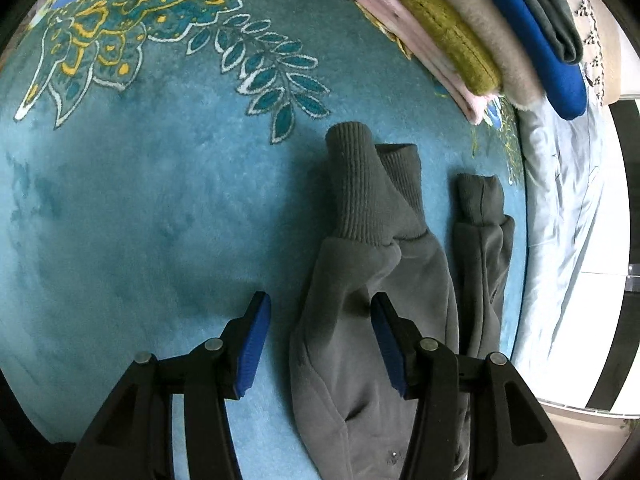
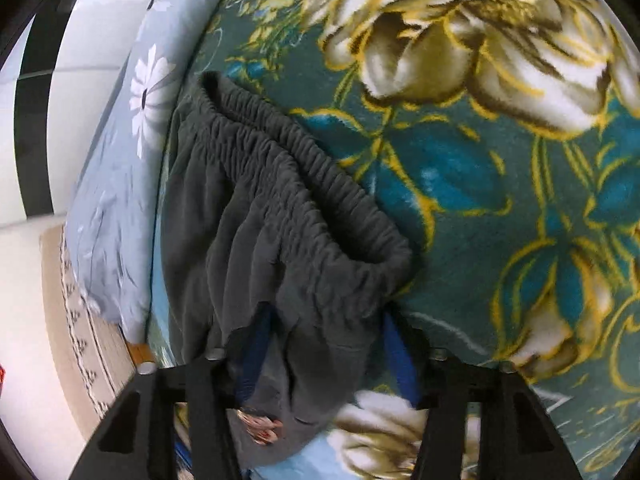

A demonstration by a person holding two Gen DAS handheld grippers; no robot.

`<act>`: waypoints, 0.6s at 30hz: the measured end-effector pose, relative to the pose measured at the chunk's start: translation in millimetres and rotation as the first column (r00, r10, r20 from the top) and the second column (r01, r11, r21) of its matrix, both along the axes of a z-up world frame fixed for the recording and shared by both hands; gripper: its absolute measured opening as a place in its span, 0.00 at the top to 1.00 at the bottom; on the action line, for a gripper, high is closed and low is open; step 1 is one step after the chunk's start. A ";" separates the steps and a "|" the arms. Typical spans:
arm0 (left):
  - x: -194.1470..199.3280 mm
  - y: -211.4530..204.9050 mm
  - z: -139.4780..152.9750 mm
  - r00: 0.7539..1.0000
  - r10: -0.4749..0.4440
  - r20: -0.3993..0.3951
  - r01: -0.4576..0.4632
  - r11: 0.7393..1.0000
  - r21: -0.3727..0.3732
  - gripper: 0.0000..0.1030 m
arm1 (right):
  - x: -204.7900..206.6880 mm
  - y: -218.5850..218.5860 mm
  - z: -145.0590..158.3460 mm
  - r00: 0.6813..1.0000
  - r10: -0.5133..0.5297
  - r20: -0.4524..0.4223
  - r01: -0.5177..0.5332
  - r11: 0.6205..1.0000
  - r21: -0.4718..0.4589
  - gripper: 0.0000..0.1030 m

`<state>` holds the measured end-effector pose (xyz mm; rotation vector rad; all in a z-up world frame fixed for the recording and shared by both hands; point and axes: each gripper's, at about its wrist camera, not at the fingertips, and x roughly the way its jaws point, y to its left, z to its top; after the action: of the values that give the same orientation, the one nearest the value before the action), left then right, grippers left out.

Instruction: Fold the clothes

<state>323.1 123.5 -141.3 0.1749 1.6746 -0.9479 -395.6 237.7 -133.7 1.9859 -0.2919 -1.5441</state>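
Fingers [image 1: 256, 344] of your left gripper [image 1: 318, 346] are spreading over the trousers' [image 1: 372, 300] leg; right gripper [image 2: 326, 354] is straddling the waistband [image 2: 304, 200], unfolded.

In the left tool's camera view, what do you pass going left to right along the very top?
Pink garment → mustard knit → beige fleece → bright blue garment → dark green garment.

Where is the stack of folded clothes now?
In the left wrist view, the stack of folded clothes lies top right on the teal blanket, beyond the grey trousers' cuffs.
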 end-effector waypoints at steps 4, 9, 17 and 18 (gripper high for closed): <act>-3.9 3.8 8.9 0.999 -0.039 0.001 0.039 0.998 -0.053 0.59 | 0.2 -5.1 15.8 1.000 -0.001 -0.021 0.001 1.000 -0.003 0.71; -12.0 8.9 30.1 0.993 -0.117 0.028 0.120 0.978 -0.169 0.96 | -1.4 -11.4 52.4 0.997 0.010 -0.070 -0.015 0.998 -0.066 0.75; -30.2 31.0 70.5 0.961 -0.255 0.106 0.274 0.925 -0.263 0.96 | -25.0 20.2 106.1 0.974 0.037 -0.225 -0.056 0.995 -0.079 0.77; -33.5 29.4 67.2 0.956 -0.273 0.109 0.290 0.931 -0.221 0.96 | -26.8 27.3 101.3 0.974 0.035 -0.226 -0.049 0.997 -0.059 0.77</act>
<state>289.6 152.9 -74.0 0.2939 1.4762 -1.3315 -422.4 264.9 -32.4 1.7378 -0.2025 -1.6919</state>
